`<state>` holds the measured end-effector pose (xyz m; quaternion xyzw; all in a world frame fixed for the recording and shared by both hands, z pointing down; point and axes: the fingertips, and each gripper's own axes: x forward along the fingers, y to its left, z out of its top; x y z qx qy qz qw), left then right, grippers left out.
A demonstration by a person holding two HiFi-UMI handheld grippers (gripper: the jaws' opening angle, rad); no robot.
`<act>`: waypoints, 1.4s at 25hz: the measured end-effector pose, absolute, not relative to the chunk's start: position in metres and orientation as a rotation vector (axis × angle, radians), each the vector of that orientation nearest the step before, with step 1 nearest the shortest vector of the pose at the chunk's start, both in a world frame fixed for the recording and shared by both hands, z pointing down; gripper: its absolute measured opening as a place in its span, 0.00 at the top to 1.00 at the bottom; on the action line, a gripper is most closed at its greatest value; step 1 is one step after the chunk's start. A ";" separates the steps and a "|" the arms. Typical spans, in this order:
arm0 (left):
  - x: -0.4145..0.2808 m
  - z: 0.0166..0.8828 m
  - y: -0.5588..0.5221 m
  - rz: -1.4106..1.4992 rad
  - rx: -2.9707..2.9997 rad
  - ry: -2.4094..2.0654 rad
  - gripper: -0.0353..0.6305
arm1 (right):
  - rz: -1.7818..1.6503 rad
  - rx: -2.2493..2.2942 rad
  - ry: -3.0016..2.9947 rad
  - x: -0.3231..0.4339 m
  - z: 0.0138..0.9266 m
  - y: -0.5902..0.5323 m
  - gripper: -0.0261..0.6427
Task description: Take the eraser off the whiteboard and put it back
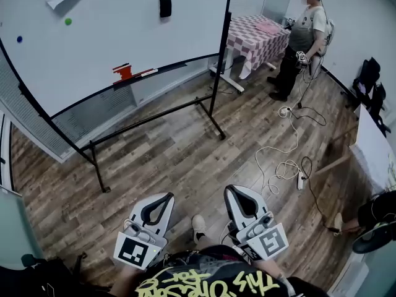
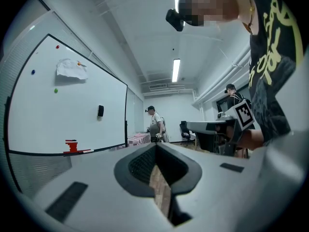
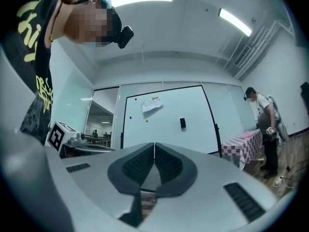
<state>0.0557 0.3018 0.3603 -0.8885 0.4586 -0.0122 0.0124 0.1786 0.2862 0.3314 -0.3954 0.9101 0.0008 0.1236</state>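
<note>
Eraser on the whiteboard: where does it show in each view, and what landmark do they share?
Head view: eraser near the top, left of centre.
Left gripper view: eraser left of centre.
Right gripper view: eraser just right of centre.
Shared landmark: checked table, lower right of the eraser in all three.

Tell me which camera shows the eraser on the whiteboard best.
The head view: the black eraser looks largest there, unobstructed on the whiteboard. Both gripper views show it only as a small dark patch, far off.
</note>
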 end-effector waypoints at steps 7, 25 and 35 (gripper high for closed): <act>0.054 0.356 0.264 -0.043 -2.739 1.498 0.94 | -0.001 -1.098 2.693 0.175 0.331 0.240 0.94; 0.065 0.355 0.193 -0.003 -2.652 1.659 0.94 | 0.006 -0.949 2.807 0.174 0.338 0.164 0.94; 0.064 0.358 0.184 -0.003 -2.663 1.659 0.94 | -0.025 -0.942 2.820 0.172 0.343 0.160 0.94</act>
